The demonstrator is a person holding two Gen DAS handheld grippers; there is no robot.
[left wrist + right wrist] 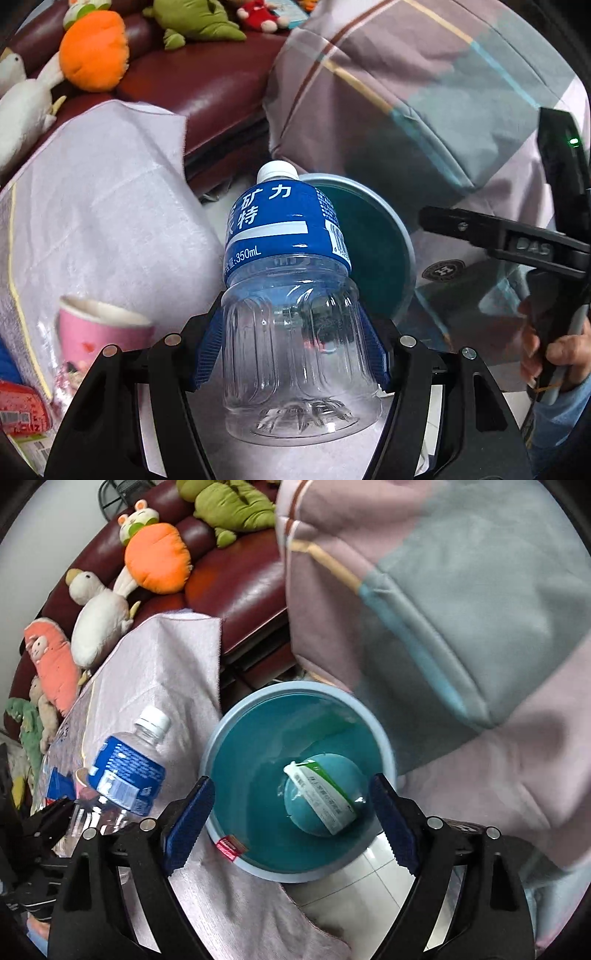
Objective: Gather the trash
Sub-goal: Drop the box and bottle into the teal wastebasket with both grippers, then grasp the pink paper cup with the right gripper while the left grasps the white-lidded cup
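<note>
Left gripper (291, 347) clamped on the lower body of an empty clear plastic bottle (288, 280) — blue label, white cap, cap pointing away from the camera. Blue pads press both sides of the bottle. Bottle is held up in the air next to the teal trash bin (295, 782), not over its opening; in the left wrist view the bin rim (388, 221) shows just behind the bottle.

Right gripper (291, 830) spread wide, nothing between its fingers; it hangs above the bin mouth. Inside the bin: one white-and-green wrapper (321, 794) lying at the bottom.

Pink paper cup (99, 332) sits on the pale pink cloth (110, 206) at left, beside the bottle (a red packet (18, 406) near it, partly cut off). Plush toys (155, 557) line the dark red sofa (236, 579) behind. Plaid blanket (461, 627) fills the right side.
</note>
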